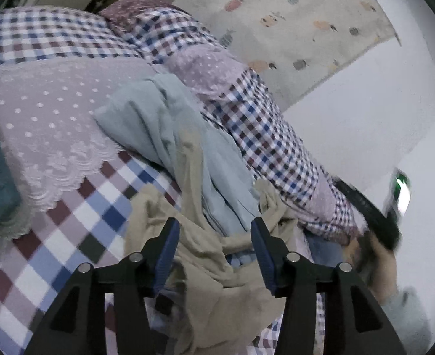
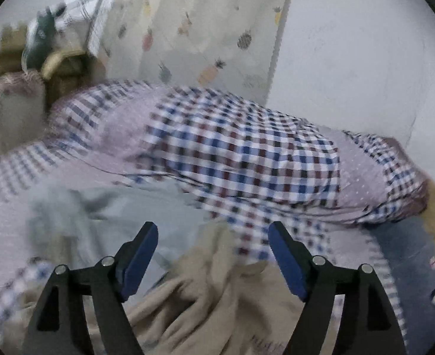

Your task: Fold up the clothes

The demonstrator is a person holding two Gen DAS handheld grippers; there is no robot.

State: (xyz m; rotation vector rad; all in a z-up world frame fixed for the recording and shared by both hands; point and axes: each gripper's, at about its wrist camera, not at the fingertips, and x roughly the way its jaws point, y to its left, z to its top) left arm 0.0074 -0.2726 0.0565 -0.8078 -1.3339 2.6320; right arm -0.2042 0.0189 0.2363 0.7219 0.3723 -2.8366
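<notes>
In the left wrist view, the left gripper (image 1: pixel 214 230) hangs with its blue-padded fingers (image 1: pixel 168 245) spread wide and nothing between them. Just beneath lies a crumpled beige garment (image 1: pixel 211 272), bunched on the checked bedspread (image 1: pixel 78 207). A pale blue-grey garment (image 1: pixel 170 130) lies partly on top of the beige one, its long axis running from the gripper up and to the left, away from the camera. Left of the blue-grey garment, a mauve dotted panel with a lace edge (image 1: pixel 48 124) covers the bedspread. Right of the garments, the bedding rises in a checked ridge (image 1: pixel 261 136), beyond which hang a pineapple-print curtain (image 1: pixel 291 29) and a white wall (image 1: pixel 365 112). At the right edge a blurred dark object with a green light (image 1: pixel 401 189) shows; what it is cannot be told. No writing is legible.

In the right wrist view, heavily blurred, the right gripper (image 2: pixel 213 245) is likewise spread and empty. The beige garment (image 2: pixel 205 301) lies directly under it, the blue-grey garment (image 2: pixel 104 207) up and to the left. Behind them the checked ridge (image 2: pixel 247 153) blocks the far side. A dark blue cloth (image 2: pixel 407 254) lies right of the beige garment.
</notes>
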